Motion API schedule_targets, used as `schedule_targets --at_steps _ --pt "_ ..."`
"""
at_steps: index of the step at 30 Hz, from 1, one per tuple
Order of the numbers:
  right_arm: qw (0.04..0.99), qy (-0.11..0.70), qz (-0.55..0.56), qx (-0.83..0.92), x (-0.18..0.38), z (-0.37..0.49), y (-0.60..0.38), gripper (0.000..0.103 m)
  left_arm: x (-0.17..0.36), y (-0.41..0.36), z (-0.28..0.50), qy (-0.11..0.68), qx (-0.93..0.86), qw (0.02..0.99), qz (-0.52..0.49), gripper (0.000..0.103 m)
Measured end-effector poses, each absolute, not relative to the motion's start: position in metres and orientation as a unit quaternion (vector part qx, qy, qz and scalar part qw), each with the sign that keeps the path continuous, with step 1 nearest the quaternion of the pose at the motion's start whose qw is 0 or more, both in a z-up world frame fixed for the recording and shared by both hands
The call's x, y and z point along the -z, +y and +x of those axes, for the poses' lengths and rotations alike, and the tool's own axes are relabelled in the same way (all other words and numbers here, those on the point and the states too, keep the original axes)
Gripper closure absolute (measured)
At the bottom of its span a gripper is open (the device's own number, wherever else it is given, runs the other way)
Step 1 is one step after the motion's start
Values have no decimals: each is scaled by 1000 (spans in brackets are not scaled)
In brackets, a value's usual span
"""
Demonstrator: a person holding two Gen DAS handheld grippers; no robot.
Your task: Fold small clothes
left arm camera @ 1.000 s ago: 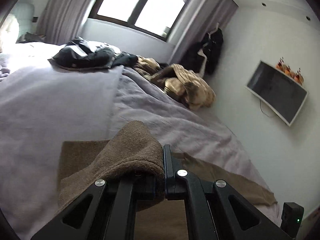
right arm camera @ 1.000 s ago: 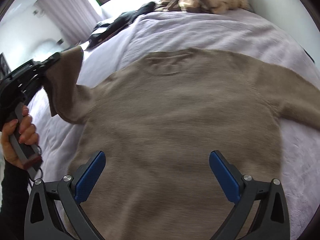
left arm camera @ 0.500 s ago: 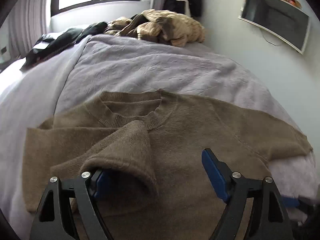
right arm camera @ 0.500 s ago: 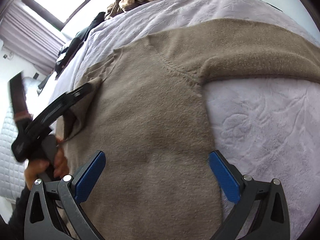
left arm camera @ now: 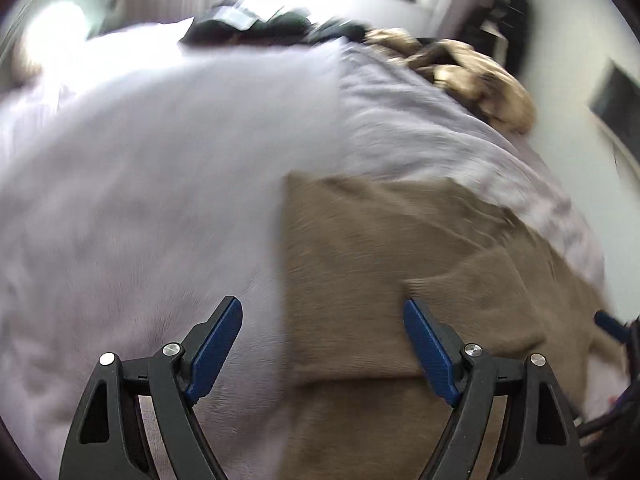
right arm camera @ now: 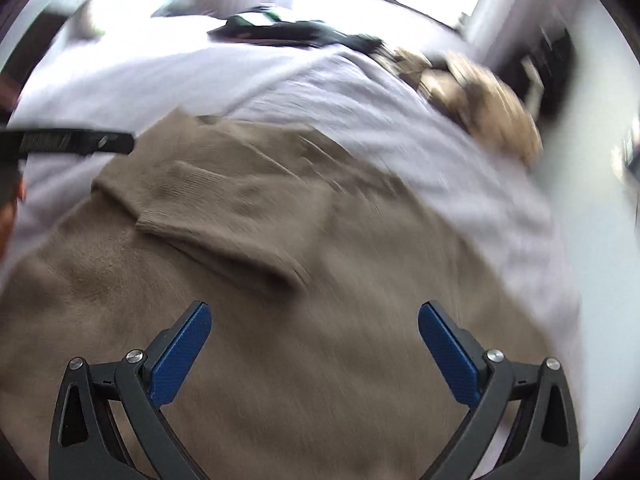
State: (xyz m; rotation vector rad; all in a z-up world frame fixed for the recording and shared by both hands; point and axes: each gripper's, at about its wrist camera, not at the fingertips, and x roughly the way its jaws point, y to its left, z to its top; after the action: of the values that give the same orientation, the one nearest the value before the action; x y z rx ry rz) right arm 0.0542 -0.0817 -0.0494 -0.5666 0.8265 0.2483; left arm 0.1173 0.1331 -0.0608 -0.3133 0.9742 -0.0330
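Both grippers, L (left arm camera: 323,354) & R (right arm camera: 315,354), gaping over sweater (right arm camera: 320,320); sleeve (right arm camera: 228,216) folded in.

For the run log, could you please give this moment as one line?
left gripper: open, empty | right gripper: open, empty | sweater: one sleeve folded in

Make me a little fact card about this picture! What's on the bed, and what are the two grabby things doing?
garment: brown sweater, spread on the bed
sleeve: one sleeve folded across the body
surface: pale lilac bedcover
left gripper: jaws open, holding nothing, over the sweater's edge
right gripper: jaws open, holding nothing, above the sweater
far end: tan clothes pile, dark clothes
sharpness: both views blurred
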Motion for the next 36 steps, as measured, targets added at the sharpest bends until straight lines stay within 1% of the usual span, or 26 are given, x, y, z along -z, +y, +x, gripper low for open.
schedule_targets --at_steps 1,4,6,7,8,9,10,11,13,15,17,18,19,21,22,23,24,25,26,27,28,29,30,31,33,36 --pt "863 386 -303 -119 55 56 -71 0 70 144 123 480 16 859 -178 19" --pt "838 363 -394 -101 75 66 -45 1 89 151 135 500 26 843 -198 19" --pt "833 361 -409 -89 80 74 -40 7 95 146 140 502 36 843 -190 19" --pt "836 369 -395 -90 79 79 -42 18 96 144 143 504 41 843 -186 19" --pt "841 379 -375 -93 76 83 -45 35 98 140 146 505 46 842 -183 19" --pt "847 397 -338 -99 72 89 -52 46 98 139 150 506 48 842 -183 19" --pt "855 415 -291 -107 68 96 -62 68 100 137 153 507 52 840 -184 19" --pt "863 426 -247 -110 65 102 -71 78 100 135 156 508 54 839 -186 19" --pt "882 446 -116 -100 56 113 -109 78 101 132 164 509 54 838 -186 19" --pt "883 462 40 -73 59 123 -164 78 101 130 168 511 54 839 -179 19" --pt "855 473 207 -55 76 124 -223 77 102 128 171 512 52 840 -172 19" --pt "826 481 290 -49 91 122 -251 73 102 127 173 513 52 840 -170 19" --pt "805 484 339 -52 101 119 -267 72 103 126 174 515 51 839 -167 19" --pt "781 469 405 -77 112 108 -287 64 103 124 177 514 53 840 -164 19" --pt "778 461 418 -84 112 105 -291 53 104 123 178 514 54 841 -161 20" --pt "777 453 427 -90 111 102 -292 42 104 121 179 513 55 842 -160 25" --pt "777 449 432 -93 110 101 -292 39 104 120 180 512 61 842 -161 34" --pt "778 450 430 -90 108 103 -291 39 104 118 180 512 71 840 -162 48" --pt "778 453 427 -85 108 105 -290 39 102 117 180 512 73 841 -159 57" --pt "778 457 424 -80 108 107 -288 39 99 117 180 509 78 843 -155 64" --pt "778 459 422 -76 107 110 -285 50 97 118 179 507 82 844 -152 74" --pt "778 459 422 -77 105 108 -283 76 93 120 179 504 85 846 -151 83" --pt "779 457 422 -81 103 109 -282 85 91 124 179 501 91 847 -153 84" --pt "782 453 420 -87 98 108 -279 89 90 128 179 501 95 846 -154 84" --pt "788 450 412 -87 95 102 -275 90 93 133 180 505 91 847 -143 84" --pt "792 482 373 -32 108 95 -277 90 100 143 181 507 79 845 -152 83"
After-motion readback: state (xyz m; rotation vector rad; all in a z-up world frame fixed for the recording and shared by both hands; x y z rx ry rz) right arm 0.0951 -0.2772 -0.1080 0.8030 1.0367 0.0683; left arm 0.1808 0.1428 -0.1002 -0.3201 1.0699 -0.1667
